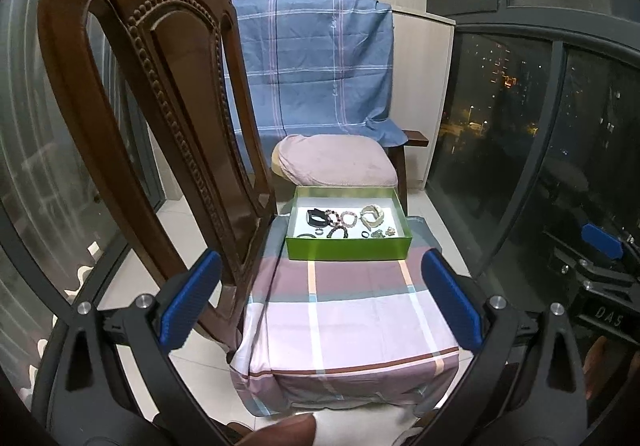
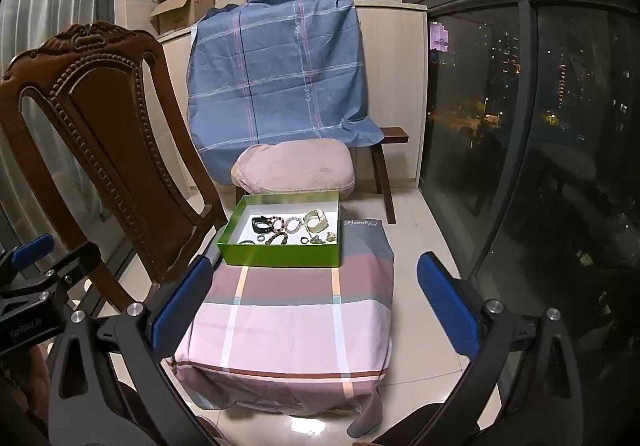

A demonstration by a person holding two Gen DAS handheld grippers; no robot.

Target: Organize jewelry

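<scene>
Both the left claw (image 1: 320, 300) and right claw (image 2: 314, 304) are hanging wide and empty short of the green box (image 1: 348, 248) holding light, slippery bead bracelets (image 1: 344, 219), likely best pinched across the band.

Black claw (image 1: 320, 298) frame, blue pads (image 1: 192, 298), silver screws (image 1: 143, 301)
</scene>
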